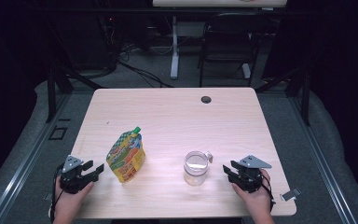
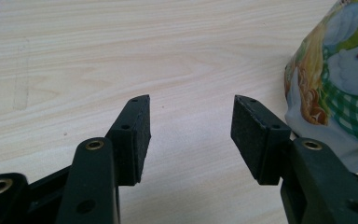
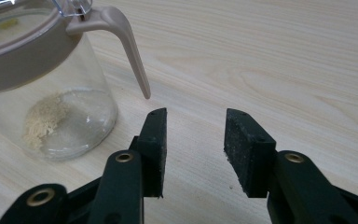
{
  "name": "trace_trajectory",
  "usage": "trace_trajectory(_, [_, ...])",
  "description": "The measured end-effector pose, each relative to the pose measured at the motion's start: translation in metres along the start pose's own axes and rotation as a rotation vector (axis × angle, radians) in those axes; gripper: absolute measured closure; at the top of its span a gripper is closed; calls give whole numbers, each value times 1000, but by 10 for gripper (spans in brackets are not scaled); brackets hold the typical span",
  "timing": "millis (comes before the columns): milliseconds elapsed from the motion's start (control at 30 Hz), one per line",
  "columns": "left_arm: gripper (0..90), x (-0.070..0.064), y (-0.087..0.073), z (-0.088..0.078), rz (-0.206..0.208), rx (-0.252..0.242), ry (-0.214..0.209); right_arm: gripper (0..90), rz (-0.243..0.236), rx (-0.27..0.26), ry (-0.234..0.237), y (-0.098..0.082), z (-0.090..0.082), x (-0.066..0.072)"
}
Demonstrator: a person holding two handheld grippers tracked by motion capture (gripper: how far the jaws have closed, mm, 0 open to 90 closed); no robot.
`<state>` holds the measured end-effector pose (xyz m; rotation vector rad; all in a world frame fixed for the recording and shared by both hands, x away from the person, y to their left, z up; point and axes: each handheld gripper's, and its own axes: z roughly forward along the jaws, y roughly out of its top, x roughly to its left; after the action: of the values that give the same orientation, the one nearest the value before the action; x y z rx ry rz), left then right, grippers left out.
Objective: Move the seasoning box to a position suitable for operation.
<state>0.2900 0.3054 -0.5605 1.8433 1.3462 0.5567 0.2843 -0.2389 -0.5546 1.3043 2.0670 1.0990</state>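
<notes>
A colourful printed pouch [image 1: 126, 156] with a green cap stands left of centre on the wooden table [image 1: 168, 112]. My left gripper [image 1: 95, 169] rests low at the table's front left, open and empty, a short way left of the pouch [image 2: 335, 88]. A clear glass jar [image 1: 196, 167] with a beige lid clasp stands right of centre; a little pale powder lies at its bottom [image 3: 44, 119]. My right gripper [image 1: 229, 169] sits at the front right, open and empty, just right of the jar. In the right gripper view the clasp lever [image 3: 130, 46] hangs ahead of the jaws.
A round cable hole [image 1: 206, 99] sits near the table's far edge. A small grey clip-like object [image 1: 290, 194] lies at the front right corner. Beyond the table stand a dark chair [image 1: 228, 42] and a white desk leg [image 1: 174, 46].
</notes>
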Motion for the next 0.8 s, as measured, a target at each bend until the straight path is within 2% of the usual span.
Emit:
trace_trajectory(200, [494, 0, 0, -1, -7, -1, -6, 555, -7, -25, -4, 1, -2, 1])
trace_trajectory(267, [506, 0, 0, -2, -8, -5, -10, 604, -14, -42, 13, 2, -2, 1])
trace_trajectory(300, [506, 0, -1, -3, -8, -7, -11, 604, -14, -42, 13, 2, -2, 1])
trace_trajectory(333, [526, 0, -1, -4, -22, -2, -19, 628, -20, -40, 37, 2, -1, 1])
trace_trajectory(433, [538, 0, -1, -5, -20, 8, -18, 663, -28, -36, 49, 4, 2, 3])
trace_trajectory(500, [539, -1, -3, -7, -21, -3, -14, 684, -37, -35, 61, 6, 3, 4])
trace_trajectory(600, [543, -1, -4, -8, -17, 0, -15, 694, -40, -42, 69, 7, 6, 6])
trace_trajectory(700, [554, -2, -7, -13, -22, 2, -20, 697, -70, -28, 76, 11, 10, 9])
trace_trajectory(800, [560, -2, -9, -16, -14, 5, -10, 696, -65, -29, 81, 13, 14, 10])
